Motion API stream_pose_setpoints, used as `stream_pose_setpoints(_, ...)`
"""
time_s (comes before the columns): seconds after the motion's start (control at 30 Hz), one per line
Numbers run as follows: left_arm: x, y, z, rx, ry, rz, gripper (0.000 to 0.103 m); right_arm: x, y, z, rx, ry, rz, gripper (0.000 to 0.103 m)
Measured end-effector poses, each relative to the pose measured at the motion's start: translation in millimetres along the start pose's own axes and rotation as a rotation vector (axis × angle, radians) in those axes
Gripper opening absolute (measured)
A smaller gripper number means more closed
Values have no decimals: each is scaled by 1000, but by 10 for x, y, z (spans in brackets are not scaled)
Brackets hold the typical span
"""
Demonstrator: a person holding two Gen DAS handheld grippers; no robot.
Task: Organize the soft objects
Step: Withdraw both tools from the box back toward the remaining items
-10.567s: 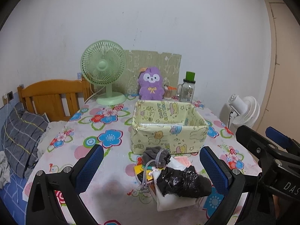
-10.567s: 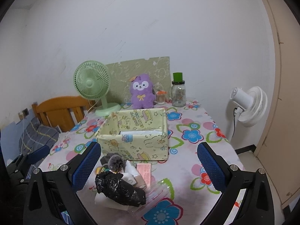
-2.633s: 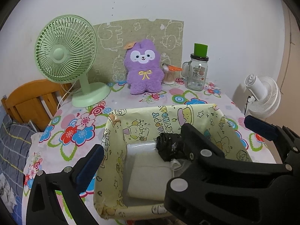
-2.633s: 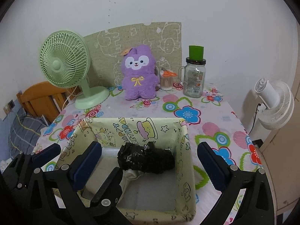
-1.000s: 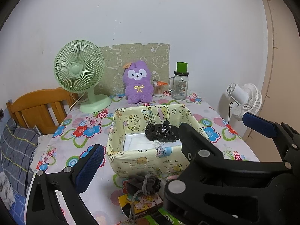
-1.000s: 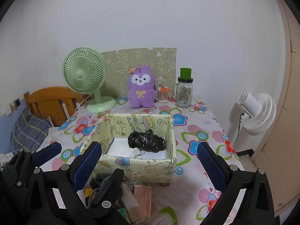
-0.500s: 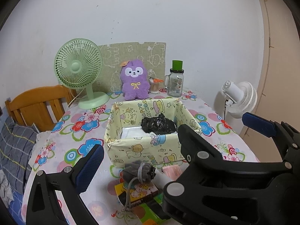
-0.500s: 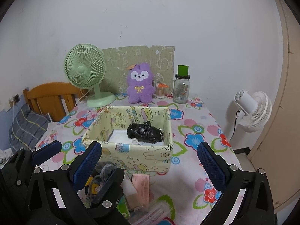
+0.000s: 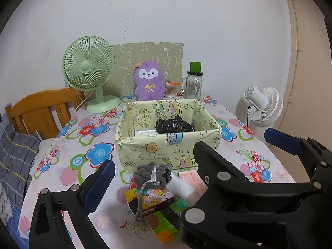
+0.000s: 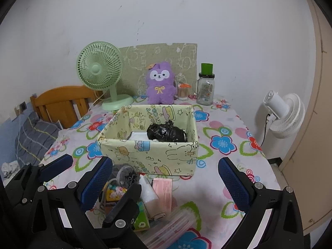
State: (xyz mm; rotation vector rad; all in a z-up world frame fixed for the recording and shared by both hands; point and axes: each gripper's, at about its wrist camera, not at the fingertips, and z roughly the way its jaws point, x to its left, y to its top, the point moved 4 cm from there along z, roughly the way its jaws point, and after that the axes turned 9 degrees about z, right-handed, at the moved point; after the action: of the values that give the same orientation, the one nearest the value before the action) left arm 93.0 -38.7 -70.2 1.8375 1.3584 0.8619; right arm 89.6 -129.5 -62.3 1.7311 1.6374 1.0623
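Observation:
A yellow cartoon-print fabric box [image 9: 166, 143] [image 10: 149, 151] stands mid-table. Inside lie a crumpled black bag [image 9: 173, 125] [image 10: 166, 132] and a white folded pack [image 9: 143, 132]. In front of the box is a pile: a grey drawstring pouch [image 9: 151, 174] [image 10: 124, 175], a white roll [image 9: 180, 184], a pink packet [image 10: 162, 191] and a colourful carton [image 9: 151, 199]. My left gripper [image 9: 168, 170] hovers open over the pile, its right finger hidden behind the right gripper's body. My right gripper [image 10: 165, 166] is open, just before the box. A purple plush [image 9: 148, 81] sits behind.
A green desk fan [image 9: 89, 72], a cotton-swab pot and a green-lidded jar [image 9: 194, 83] line the table's back edge. A white fan [image 9: 263, 108] stands off the right side, a wooden chair [image 9: 39, 108] and grey plaid bedding [image 9: 14, 157] off the left.
The black bag and white pack went from the front pile into the box. Since then both grippers, open, have pulled back from the box toward the table's near edge.

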Motion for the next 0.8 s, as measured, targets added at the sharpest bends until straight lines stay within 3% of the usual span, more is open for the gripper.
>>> stream_pose_setpoints(0.5, -27, -258, 165, 54, -27, -4, 102, -40, -231, 138, 16, -56, -3, 100)
stream_pose_setpoints(0.8, 91, -349, 348, 103, -32, -39, 102, -57, -283, 280, 43, -44, -5, 99)
